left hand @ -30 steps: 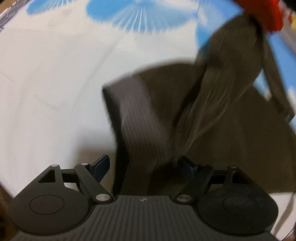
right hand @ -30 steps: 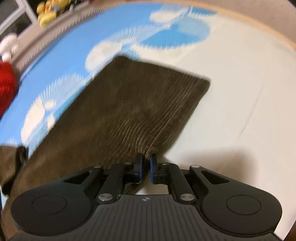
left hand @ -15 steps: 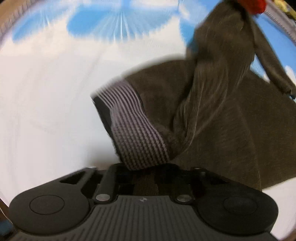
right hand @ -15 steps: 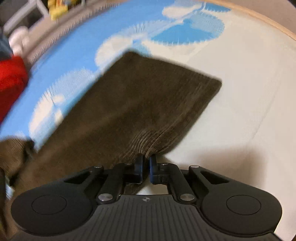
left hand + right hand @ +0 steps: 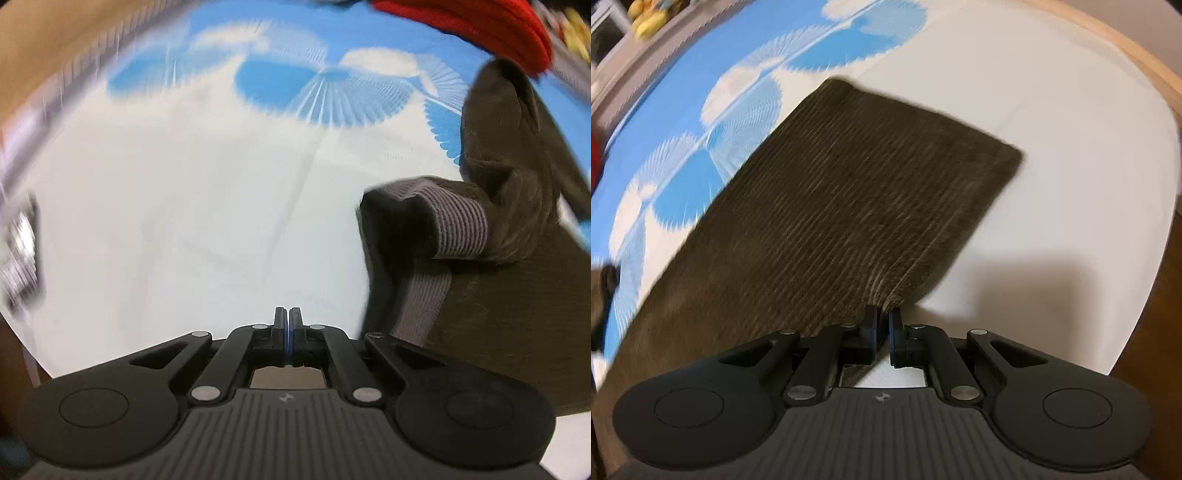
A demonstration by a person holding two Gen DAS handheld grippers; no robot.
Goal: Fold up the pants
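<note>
Now my left gripper (image 5: pixel 287 325) has just snapped shut on nothing, missing the brown corduroy pants' (image 5: pixel 509 295) waistband; right gripper (image 5: pixel 882 325) pinches the hem, so regrasp needed.

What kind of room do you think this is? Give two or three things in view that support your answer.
Probably a bedroom: brown corduroy pants lie spread on what looks like a bed sheet, white with blue fan prints, with a wooden frame edge and yellow soft toys beyond.
</note>
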